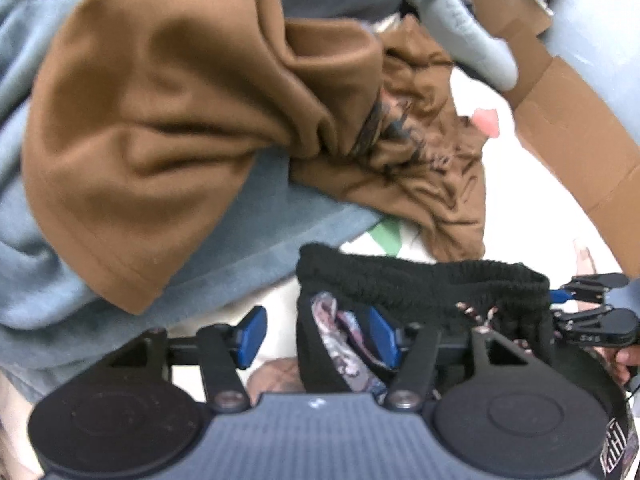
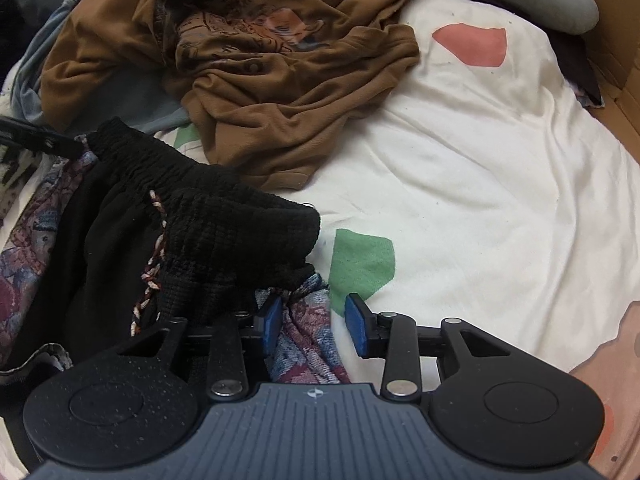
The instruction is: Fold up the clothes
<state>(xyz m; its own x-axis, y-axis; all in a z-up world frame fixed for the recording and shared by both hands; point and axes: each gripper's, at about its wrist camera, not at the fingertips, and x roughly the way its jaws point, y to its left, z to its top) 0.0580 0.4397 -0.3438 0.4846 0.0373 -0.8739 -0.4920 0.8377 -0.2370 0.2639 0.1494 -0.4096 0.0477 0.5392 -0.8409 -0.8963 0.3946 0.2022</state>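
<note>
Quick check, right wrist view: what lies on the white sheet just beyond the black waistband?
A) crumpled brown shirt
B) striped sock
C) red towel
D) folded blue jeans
A: a crumpled brown shirt lies on the white sheet just past the black waistband; no jeans, red towel or sock show there.

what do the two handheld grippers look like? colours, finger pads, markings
Both match: the left gripper and right gripper have black linkage arms with silver pivot screws, blue rectangular finger pads, two round black discs, and a ribbed grey-blue centre plate with a small crosshair mark. No cables clearly visible.
</note>
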